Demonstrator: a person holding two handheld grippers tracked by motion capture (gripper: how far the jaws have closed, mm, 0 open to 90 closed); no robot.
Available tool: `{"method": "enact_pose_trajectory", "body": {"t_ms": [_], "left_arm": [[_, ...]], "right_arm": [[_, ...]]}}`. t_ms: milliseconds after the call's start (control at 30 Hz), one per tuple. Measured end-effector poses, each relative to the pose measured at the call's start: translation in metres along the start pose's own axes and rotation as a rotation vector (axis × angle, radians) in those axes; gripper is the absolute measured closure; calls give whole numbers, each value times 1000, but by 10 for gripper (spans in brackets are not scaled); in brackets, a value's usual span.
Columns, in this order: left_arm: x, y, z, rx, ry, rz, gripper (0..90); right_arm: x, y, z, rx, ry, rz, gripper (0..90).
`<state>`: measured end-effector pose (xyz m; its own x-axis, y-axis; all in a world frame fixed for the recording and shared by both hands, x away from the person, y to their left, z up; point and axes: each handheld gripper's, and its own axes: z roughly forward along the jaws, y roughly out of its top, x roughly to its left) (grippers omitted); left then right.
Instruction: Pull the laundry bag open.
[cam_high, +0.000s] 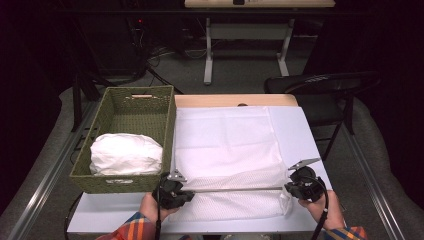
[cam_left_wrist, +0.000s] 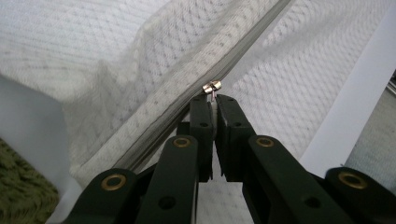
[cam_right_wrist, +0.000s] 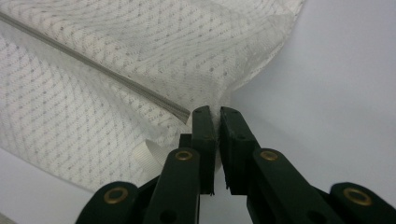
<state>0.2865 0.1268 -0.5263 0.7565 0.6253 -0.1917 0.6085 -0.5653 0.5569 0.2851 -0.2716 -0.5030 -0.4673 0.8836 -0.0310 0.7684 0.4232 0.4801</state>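
A white mesh laundry bag lies on the white table near its front edge, its grey zipper stretched taut between the two grippers. My left gripper is shut on the small metal zipper pull at the bag's left end. In the left gripper view the closed zipper runs away up to the right. My right gripper is shut on the bag's right corner, where the zipper ends. A white sheet is spread flat behind the bag.
A green woven basket stands at the left of the table and holds a bundled white cloth. A black folding chair stands beyond the table's far right corner. The table has bare white surface at its right.
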Motion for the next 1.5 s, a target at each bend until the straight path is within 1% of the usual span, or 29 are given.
{"method": "enact_pose_trajectory", "body": {"t_ms": [133, 167, 233, 267, 367, 500, 533, 600, 633, 667, 733, 867, 967, 1000, 1133, 1167, 1200, 1267, 1300, 1333, 1400, 1433, 1467, 1500], "left_arm": [[2, -3, -4, -2, 14, -1, 857], [4, -4, -5, -1, 20, -13, 857], [5, -4, -6, 0, 22, -14, 857], [5, -5, -7, -5, 23, -22, 857], [8, -7, -11, 0, 33, -22, 857], [12, -12, -15, 6, 49, -42, 857], [14, -14, -17, 3, 59, -47, 857], [16, -16, -20, -2, 53, -59, 857], [17, -17, -21, -2, 58, -59, 857], [17, -18, -22, 2, 54, -63, 856], [18, -19, -23, 3, 63, -65, 857], [19, -22, -26, -4, 89, -83, 856], [20, -26, -28, 4, 95, -83, 857], [20, -27, -29, 3, 107, -85, 856], [22, -31, -32, 5, 120, -99, 857], [23, -31, -33, 8, 122, -95, 857], [22, -32, -33, 2, 127, -100, 857], [21, -32, -34, -2, 142, -100, 857], [21, -33, -34, 4, 145, -91, 857], [20, -34, -34, 5, 151, -88, 857], [22, -35, -36, 6, 150, -87, 857], [22, -35, -36, 8, 157, -82, 857], [23, -35, -36, 9, 167, -80, 857], [23, -35, -37, 9, 178, -81, 858]], "right_arm": [[0, 0, 0, 2, -2, -3, 851], [0, 1, 0, 3, -3, -5, 852], [0, 0, 0, 2, -3, -4, 852], [0, 0, 0, 3, -4, -7, 853], [1, 0, 0, 4, -6, -9, 854], [0, 0, 0, 7, -7, -5, 854], [0, 0, 0, 7, -7, -3, 854], [-1, -1, 0, 3, -3, -1, 855], [-1, -1, 0, 4, -7, -1, 854], [-1, -1, 1, 8, -5, -1, 854], [-1, -1, 1, 9, -3, 1, 854], [-1, -1, 1, 13, -10, 1, 854], [-2, -1, 1, 10, -11, 2, 855], [-2, -1, 0, 12, -13, 5, 855], [-2, -1, 1, 16, -15, 6, 856], [-2, -1, 1, 16, -15, 6, 856], [-2, -1, 1, 16, -14, 4, 855], [-1, 0, 3, 17, -9, 3, 856], [-1, 0, 4, 22, -6, 6, 856], [-1, 0, 6, 34, -9, 6, 856], [1, 1, 8, 46, -33, 4, 856], [3, 3, 10, 55, -86, -14, 857], [3, 3, 10, 55, -86, -14, 857], [6, 4, 11, 58, -106, -30, 857]]}}
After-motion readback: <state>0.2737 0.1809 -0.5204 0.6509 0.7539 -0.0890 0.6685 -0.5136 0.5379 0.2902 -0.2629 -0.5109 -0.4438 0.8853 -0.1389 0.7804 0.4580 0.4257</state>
